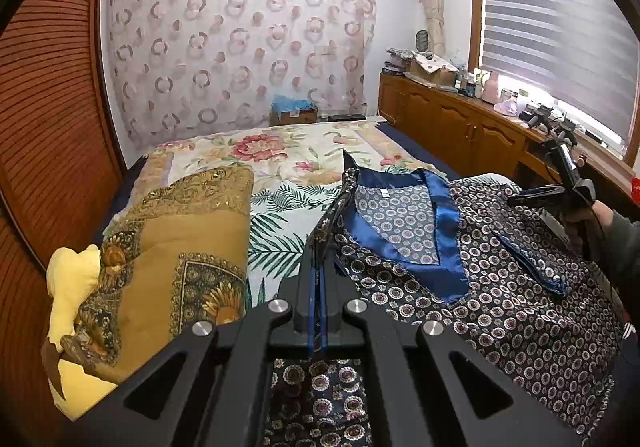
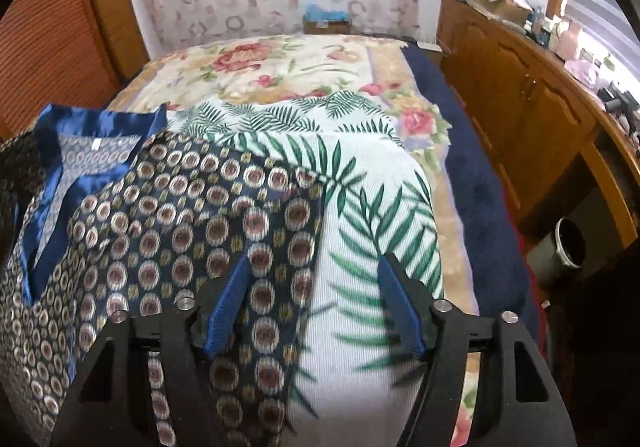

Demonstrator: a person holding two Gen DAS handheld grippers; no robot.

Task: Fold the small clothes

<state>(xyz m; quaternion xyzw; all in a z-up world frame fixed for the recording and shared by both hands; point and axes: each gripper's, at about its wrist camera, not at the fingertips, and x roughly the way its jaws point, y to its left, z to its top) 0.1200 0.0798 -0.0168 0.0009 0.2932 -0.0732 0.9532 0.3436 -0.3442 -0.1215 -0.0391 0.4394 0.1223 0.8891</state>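
Left wrist view: the left gripper (image 1: 320,279) is seen with its jaws clenched on a lifted edge of a dark patterned top (image 1: 500,287), a satiny garment printed with small circles and trimmed in bright blue at the V-neck (image 1: 400,231). The top is spread across a bed (image 1: 280,151) covered with a palm-leaf sheet (image 1: 280,223), and a brown and gold pillow (image 1: 180,247) lies just beside it on the left. Farther right, the right gripper (image 1: 560,199) is held low over the garment's far shoulder.

From the right wrist view, the right gripper (image 2: 316,307) is shown with its jaws released and spread wide, one blue pad (image 2: 228,303) resting over the sleeve edge of the top (image 2: 180,207) and the other over bare sheet (image 2: 380,207). Nothing is gripped there.

Several risks can be judged from this. The cloth looks slippery, so the pinched edge could be pulled free if the fold is carried too fast. With only one side held, the garment would likely be dragged askew and the fold made crooked. If the open jaws are shut where they stand, the sheet could be caught together with the sleeve.
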